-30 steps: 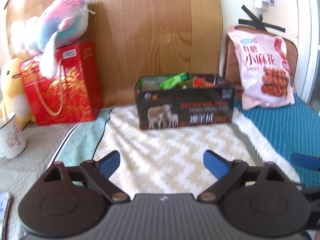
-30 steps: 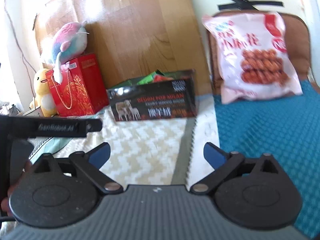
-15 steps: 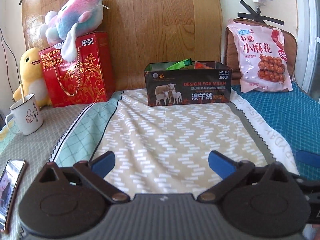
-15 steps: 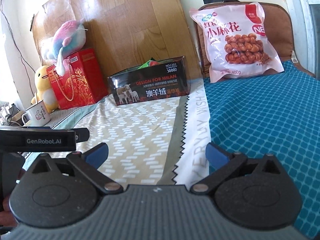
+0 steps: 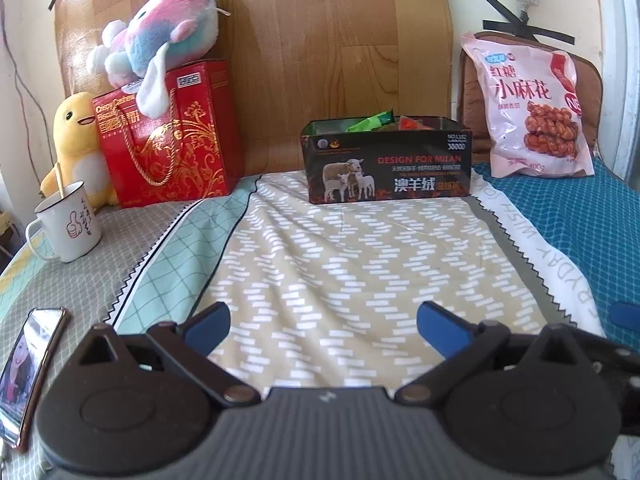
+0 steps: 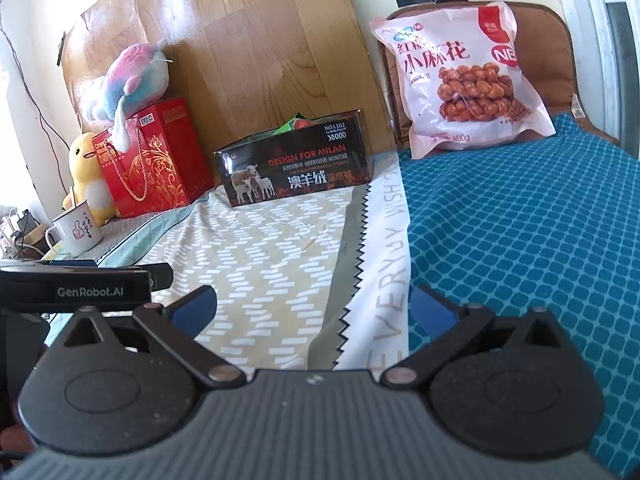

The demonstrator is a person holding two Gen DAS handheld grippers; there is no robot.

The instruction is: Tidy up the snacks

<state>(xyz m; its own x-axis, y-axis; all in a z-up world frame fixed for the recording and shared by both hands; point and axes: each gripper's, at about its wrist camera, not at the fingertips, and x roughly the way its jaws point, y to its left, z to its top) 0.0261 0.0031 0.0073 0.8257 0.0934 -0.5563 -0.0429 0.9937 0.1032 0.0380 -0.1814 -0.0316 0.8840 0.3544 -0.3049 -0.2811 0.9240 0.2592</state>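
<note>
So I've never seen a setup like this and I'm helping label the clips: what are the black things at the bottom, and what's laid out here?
Those are two handheld grippers, one per hand, each with a camera looking along its blue-tipped fingers. The left gripper and right gripper are both open and hold nothing. They hover over a bed with patterned cloths. At the back stands an open black tin with snack packets inside. A pink bag of fried dough twists leans on a brown cushion. On the left are a red gift box, plush toys, a mug and a phone.
</note>
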